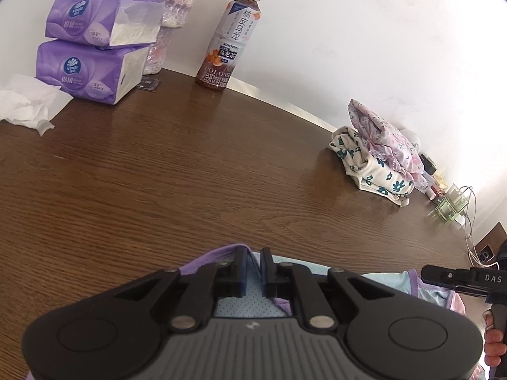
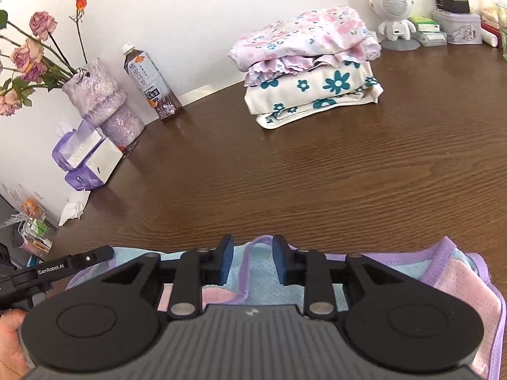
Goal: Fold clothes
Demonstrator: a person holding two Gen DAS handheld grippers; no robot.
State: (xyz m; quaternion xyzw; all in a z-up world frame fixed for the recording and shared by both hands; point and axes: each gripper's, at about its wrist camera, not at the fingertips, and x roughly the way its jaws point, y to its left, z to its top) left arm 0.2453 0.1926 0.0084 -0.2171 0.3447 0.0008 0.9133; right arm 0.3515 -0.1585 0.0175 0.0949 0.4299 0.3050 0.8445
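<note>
A light blue mesh garment (image 1: 240,307) with purple trim and pink panels lies at the near edge of the brown wooden table (image 1: 158,174). My left gripper (image 1: 254,269) has its fingers close together, with a raised fold of the blue cloth pinched between them. In the right wrist view the same garment (image 2: 263,272) spreads under my right gripper (image 2: 253,259), which stands open with a purple trim strip between its fingers. The left gripper (image 2: 95,255) shows at the garment's left edge. A stack of folded floral clothes (image 2: 310,72) sits at the back by the wall.
A tea bottle (image 1: 226,41) and two purple tissue packs (image 1: 95,47) stand at the back left, with a crumpled tissue beside them. A vase of dried roses (image 2: 101,104), a white robot-shaped speaker (image 2: 394,15) and small boxes (image 2: 453,25) line the wall.
</note>
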